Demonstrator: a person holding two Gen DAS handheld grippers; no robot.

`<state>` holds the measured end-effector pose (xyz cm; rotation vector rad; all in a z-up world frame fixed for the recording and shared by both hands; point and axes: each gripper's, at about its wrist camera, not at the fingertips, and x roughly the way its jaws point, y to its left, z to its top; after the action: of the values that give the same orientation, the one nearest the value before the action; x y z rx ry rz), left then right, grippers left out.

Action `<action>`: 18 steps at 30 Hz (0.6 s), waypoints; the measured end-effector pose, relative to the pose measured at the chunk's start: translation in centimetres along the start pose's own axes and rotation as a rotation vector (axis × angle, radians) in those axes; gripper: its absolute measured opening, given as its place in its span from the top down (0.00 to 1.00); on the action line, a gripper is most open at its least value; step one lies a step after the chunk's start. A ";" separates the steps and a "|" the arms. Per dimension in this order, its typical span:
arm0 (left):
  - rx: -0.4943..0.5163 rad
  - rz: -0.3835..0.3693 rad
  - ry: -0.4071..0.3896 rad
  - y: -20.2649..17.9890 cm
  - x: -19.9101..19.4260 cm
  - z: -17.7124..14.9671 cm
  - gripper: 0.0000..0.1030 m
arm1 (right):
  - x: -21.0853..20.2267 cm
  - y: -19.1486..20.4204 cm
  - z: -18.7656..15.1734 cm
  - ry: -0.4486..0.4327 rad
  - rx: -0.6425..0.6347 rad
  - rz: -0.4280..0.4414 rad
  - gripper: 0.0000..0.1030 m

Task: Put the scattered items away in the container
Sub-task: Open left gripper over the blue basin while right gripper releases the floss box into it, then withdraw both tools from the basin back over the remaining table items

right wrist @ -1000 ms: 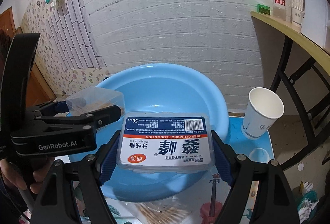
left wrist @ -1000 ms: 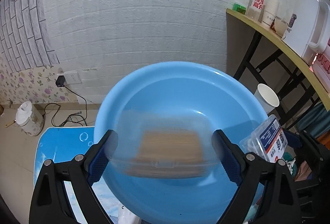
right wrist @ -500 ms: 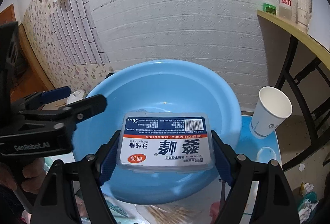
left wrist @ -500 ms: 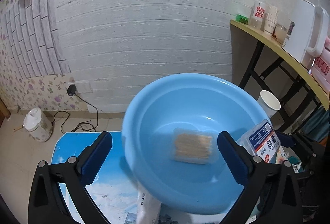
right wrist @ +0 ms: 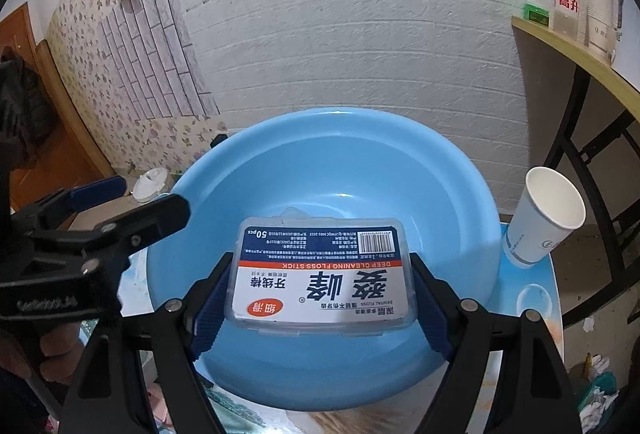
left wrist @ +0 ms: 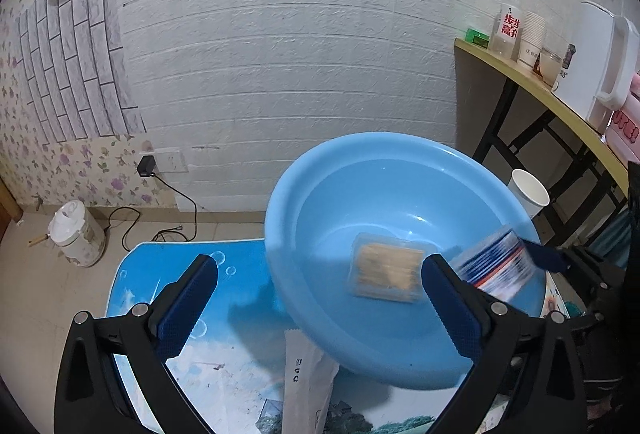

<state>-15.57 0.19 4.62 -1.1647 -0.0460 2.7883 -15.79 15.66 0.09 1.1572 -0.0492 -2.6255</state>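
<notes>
A round blue basin point(left wrist: 320, 194) stands on the small blue table point(left wrist: 216, 378); it also shows in the right wrist view point(right wrist: 360, 162). A clear box of wooden sticks point(left wrist: 386, 270) lies on the basin's bottom. My left gripper point(left wrist: 316, 310) is open and empty, over the basin's near left rim. My right gripper point(right wrist: 320, 298) is shut on a clear dental floss stick box point(right wrist: 322, 274) with a blue, red and white label and holds it over the basin. The floss box also shows blurred in the left wrist view point(left wrist: 496, 266).
A white paper cup point(right wrist: 544, 210) stands on the table right of the basin. A white paper sleeve point(left wrist: 308, 382) lies at the basin's near side. A side table point(left wrist: 560, 102) with a kettle, bottle and cups stands at the right. A white pot point(left wrist: 76, 234) sits on the floor.
My left gripper let the stick box go into the basin, opened wide and drew back to the left. My right gripper moved the floss box forward over the basin.
</notes>
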 end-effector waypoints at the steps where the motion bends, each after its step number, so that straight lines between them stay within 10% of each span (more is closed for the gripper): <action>1: -0.002 0.001 -0.002 0.1 -0.1 0.0 0.00 | -0.1 0.1 0.0 -0.001 -0.004 -0.004 0.07; 18: -0.061 0.034 -0.018 1.3 -4.6 -2.8 0.00 | -4.4 -0.3 -1.6 -0.055 0.042 -0.051 0.01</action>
<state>-10.51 -1.67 5.82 -1.1643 -0.1145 2.8467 -11.91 17.24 2.14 1.1137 -0.0876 -2.7132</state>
